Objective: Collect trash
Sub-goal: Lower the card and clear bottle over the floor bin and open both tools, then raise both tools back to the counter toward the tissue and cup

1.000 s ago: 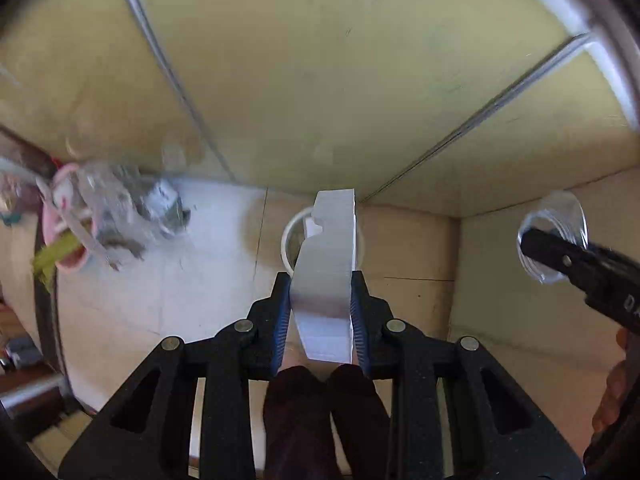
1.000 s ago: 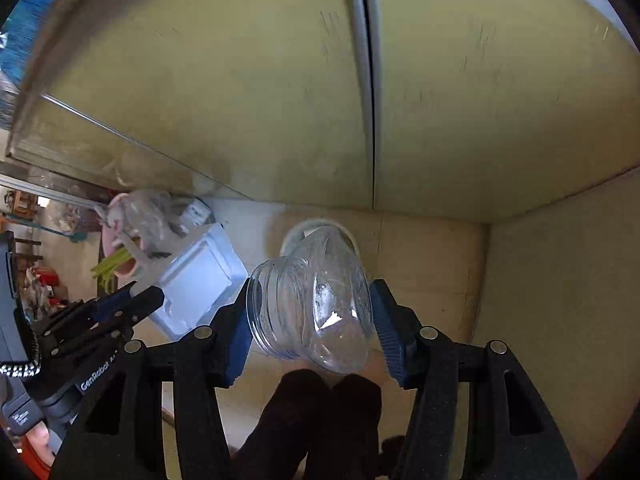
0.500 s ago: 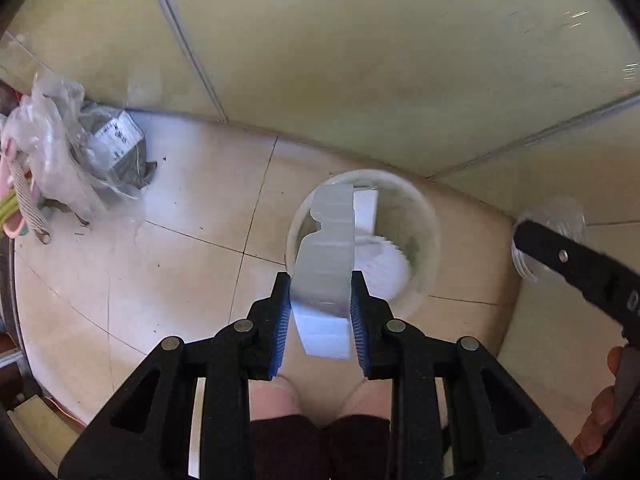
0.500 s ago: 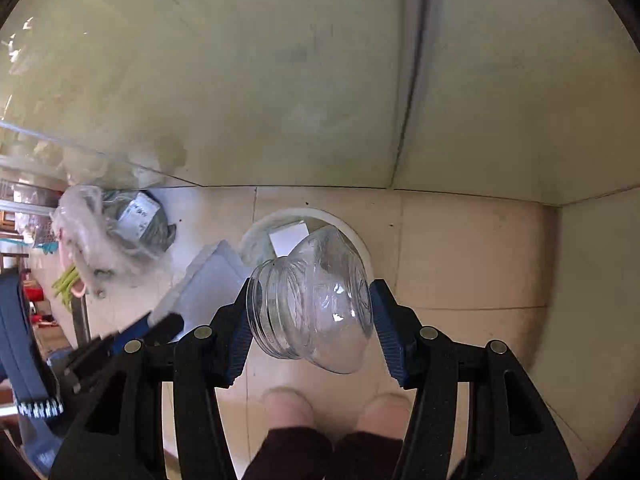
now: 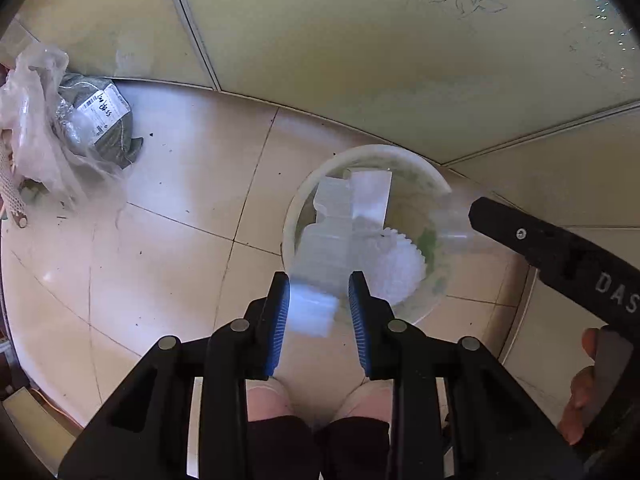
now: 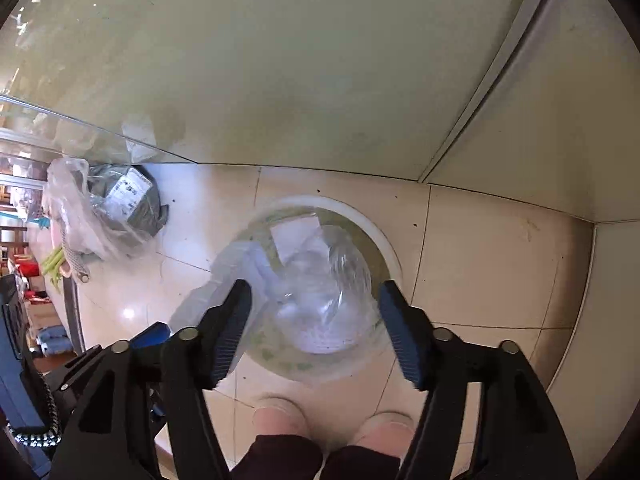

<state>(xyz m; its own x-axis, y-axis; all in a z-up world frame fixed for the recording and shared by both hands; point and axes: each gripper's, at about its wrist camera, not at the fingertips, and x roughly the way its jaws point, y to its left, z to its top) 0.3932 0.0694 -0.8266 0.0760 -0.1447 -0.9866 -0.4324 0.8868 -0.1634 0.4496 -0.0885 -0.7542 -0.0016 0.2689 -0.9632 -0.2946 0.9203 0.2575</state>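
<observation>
A white round bin stands on the tiled floor under both grippers, with white paper scraps inside. My left gripper points straight down over its near rim. A white foam piece, blurred and tilted, slips between the blue pads with a gap at the right pad. My right gripper hangs over the bin with its jaws opening. The clear plastic jar is blurred below and between the pads, free of both, dropping into the bin. One of the right gripper's fingers shows at the right of the left wrist view.
A heap of clear plastic bags and a grey labelled parcel lies on the floor to the left, by the yellowish wall panels. The person's shoes stand just short of the bin. A wall corner closes in on the right.
Both grippers came down close over the bin. The right jaws spread and the jar left the pads. The foam piece tilted and slid forward between the left pads.
</observation>
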